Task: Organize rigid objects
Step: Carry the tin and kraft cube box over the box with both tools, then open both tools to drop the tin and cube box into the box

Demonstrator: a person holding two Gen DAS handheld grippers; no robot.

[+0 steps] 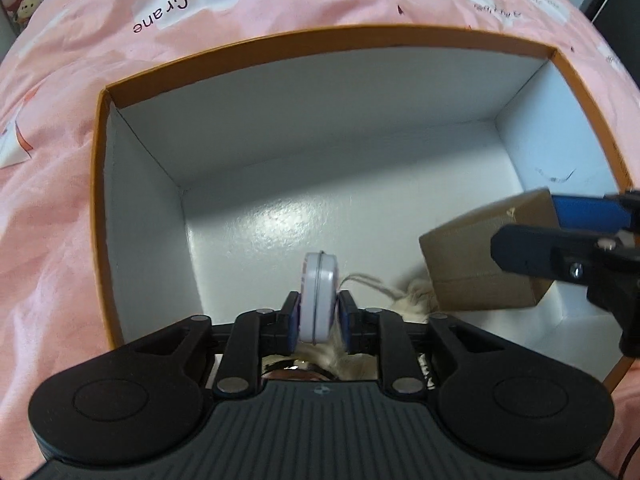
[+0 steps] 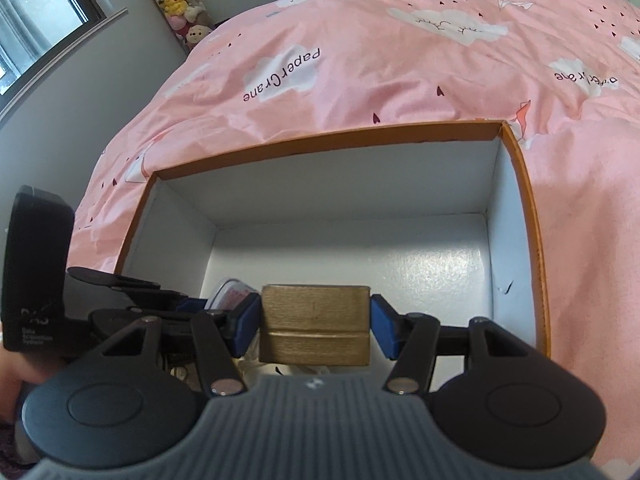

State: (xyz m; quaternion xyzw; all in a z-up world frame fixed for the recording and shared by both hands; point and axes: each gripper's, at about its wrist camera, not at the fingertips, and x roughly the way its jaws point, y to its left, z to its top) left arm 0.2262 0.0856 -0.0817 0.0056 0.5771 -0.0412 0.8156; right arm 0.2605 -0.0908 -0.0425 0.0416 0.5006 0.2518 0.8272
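- Left wrist view looks down into an open box (image 1: 96, 184) with an orange rim and white inner walls, which sits on a bed covered by a pink sheet (image 1: 52, 216) printed with clouds and the words "Paper Crane".
- The left claw (image 1: 318, 312) has a round white tin (image 1: 319, 298) standing on edge between its 2 blue pads, low over the near part of the box floor; the jaws stand close around the tin, but I cannot tell whether the pads press on it.
- Just right of the tin, a frayed bit of pale string (image 1: 400, 296) lies on the box floor.
- At the right side of the same view, the right claw (image 1: 532, 236) reaches in, pinching a small brown carton (image 1: 480, 264) that is tilted and low inside the box's near right corner.
- Right wrist view shows the right claw (image 2: 314, 320) with both blue pads pressed on the carton's (image 2: 314, 324) 2 sides, the carton held level above the box (image 2: 532, 240) floor.
- To its left, the left claw's (image 2: 212, 304) black frame and part of the tin (image 2: 230, 294) are visible, near the carton but apart from it.
- A row of soft toys (image 2: 180, 4) stands against the wall beyond the bed.
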